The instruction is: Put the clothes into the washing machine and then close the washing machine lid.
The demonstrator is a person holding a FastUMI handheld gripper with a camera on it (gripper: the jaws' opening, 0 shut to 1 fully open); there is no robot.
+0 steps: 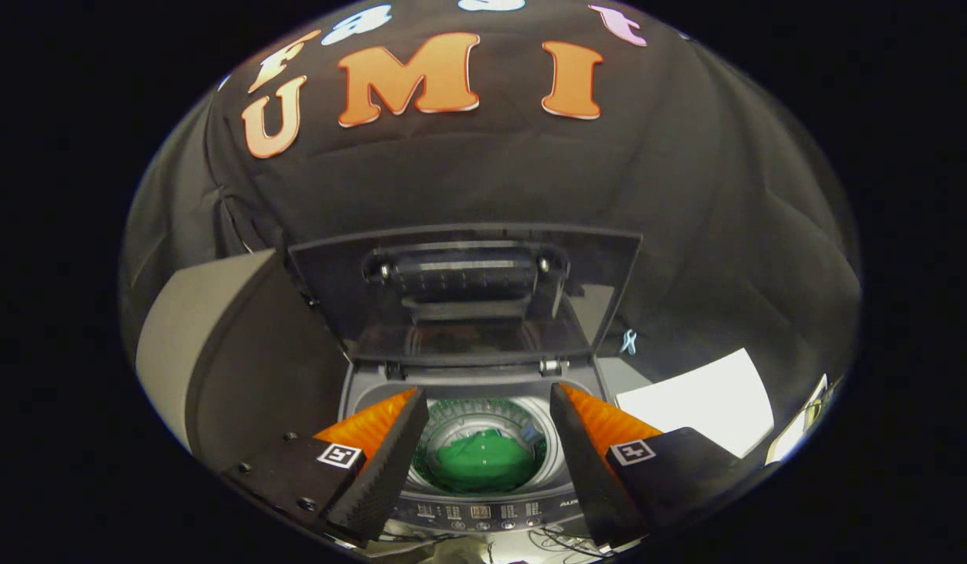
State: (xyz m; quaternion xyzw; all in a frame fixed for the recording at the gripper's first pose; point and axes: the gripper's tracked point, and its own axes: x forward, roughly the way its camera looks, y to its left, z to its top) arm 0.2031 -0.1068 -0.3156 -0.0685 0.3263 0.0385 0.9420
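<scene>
Green garment point(483, 462) sits down in the drum of the top-loading washing machine point(483, 509), bunched at the bottom, between and just beyond the fingers as seen from above. Soft, light, floppy cloth; looks like it is already in, so that part of the task reads as done. Lid point(468, 294) is up, standing nearly upright behind the tub opening, hinged at the back, with a dark handle block point(464, 274) on its inner face. Lid looks like stiff, light plastic with a glossy panel, likely slippery on the flat; best contact is probably its top free edge or the handle block, pushed or pulled forward and down so it folds shut on its own weight. Gripper point(483, 450) hovers over the control panel point(483, 513), fingers wide apart, holding nothing and touching nothing; the tub opening shows in the gap between them. A grey box-like thing point(209, 345) stands to the left of the machine, a white sheet point(703, 399) lies to its right. Risk: the lid dropping hard if let go early, or the fingers sliding off the glossy face.
</scene>
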